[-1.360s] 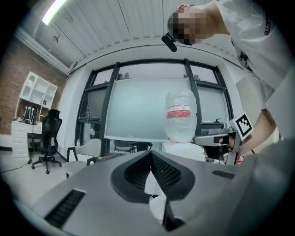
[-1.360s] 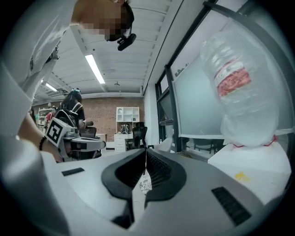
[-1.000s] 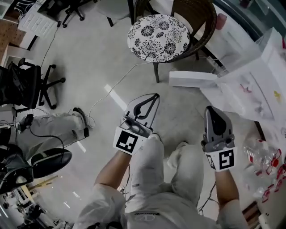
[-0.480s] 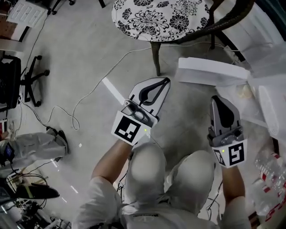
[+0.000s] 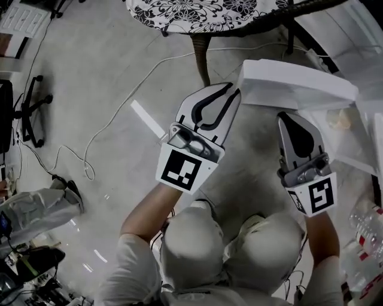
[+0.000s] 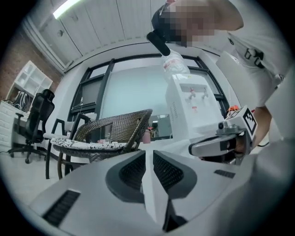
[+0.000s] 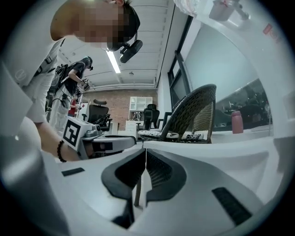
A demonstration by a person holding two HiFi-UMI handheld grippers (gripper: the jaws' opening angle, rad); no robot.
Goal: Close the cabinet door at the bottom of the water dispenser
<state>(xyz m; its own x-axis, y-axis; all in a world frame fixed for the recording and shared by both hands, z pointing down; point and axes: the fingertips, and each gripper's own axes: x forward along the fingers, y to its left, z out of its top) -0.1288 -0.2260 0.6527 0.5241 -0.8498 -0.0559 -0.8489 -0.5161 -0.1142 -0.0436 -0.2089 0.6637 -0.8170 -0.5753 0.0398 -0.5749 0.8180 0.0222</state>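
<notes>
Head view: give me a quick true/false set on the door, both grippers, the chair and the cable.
1. The door stands open. True.
2. The right gripper grips the door. False: its jaws are shut with nothing between them.
3. The left gripper is clamped on the cable. False: its jaws have just been opening and stand slightly apart, with nothing between them.
4. A chair with a floral cushion stands beyond the grippers. True.
5. The cable lies on the floor. True.
</notes>
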